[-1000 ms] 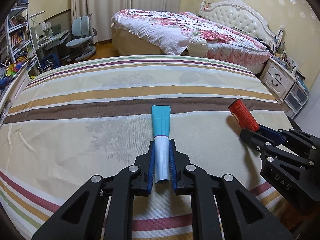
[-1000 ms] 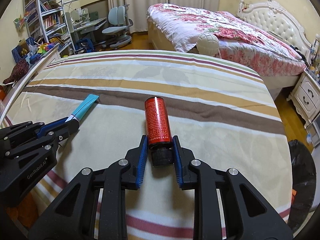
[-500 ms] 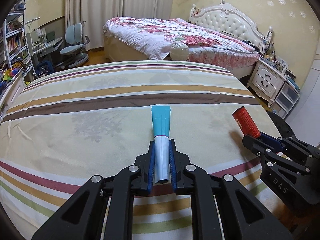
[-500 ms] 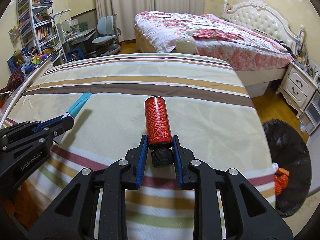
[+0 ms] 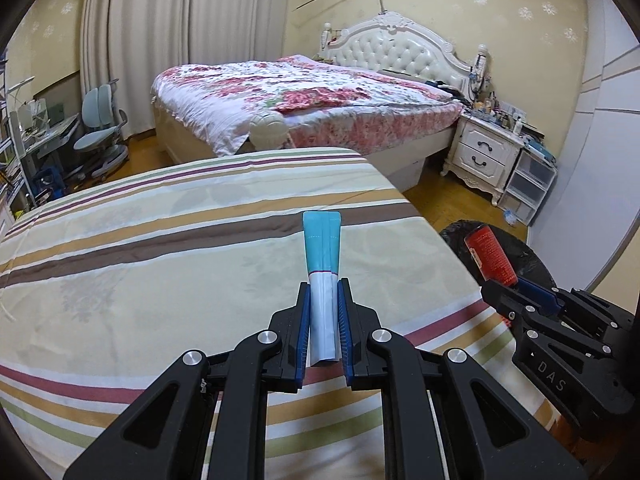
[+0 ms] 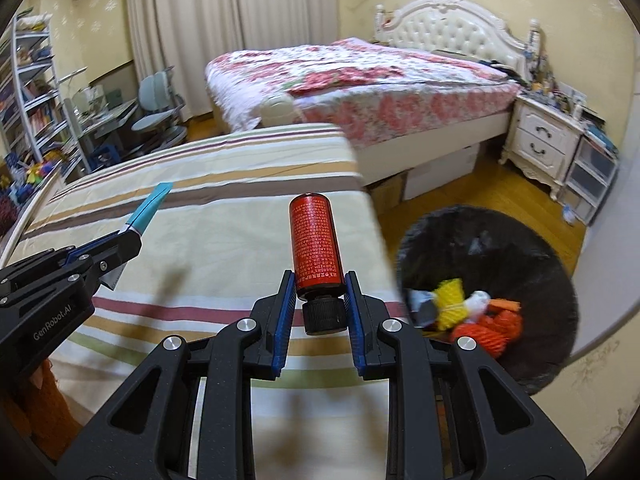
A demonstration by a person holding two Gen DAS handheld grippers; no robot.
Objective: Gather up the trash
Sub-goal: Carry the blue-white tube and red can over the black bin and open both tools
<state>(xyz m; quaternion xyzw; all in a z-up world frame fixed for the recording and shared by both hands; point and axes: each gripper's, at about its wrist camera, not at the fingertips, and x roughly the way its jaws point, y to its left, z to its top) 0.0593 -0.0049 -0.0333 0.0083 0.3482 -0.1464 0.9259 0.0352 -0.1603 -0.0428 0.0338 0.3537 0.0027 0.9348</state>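
Two hand-held grippers, each carrying one piece of trash above the striped bed [image 5: 160,280]. The left gripper [image 5: 323,320] has its fingers [image 5: 302,328] clamped on the white end of a folded paper wrapper [image 5: 322,256], so the blue end projects forward, clear of the bedcover. The right gripper [image 6: 320,304] has its fingers clamped on the lower body of a red bottle [image 6: 316,240], just above its black cap [image 6: 323,314]; gripped this way, the bottle points away from the hand. A bin lined with a black bag [image 6: 520,256] stands on the wooden floor beside the bed, to the right of both grippers, and already holds yellow, orange and white scraps [image 6: 468,312]. In the left wrist view the bottle lies in line with the bin's rim. Judged stage: both items picked up and on their way to the bin, neither yet released.
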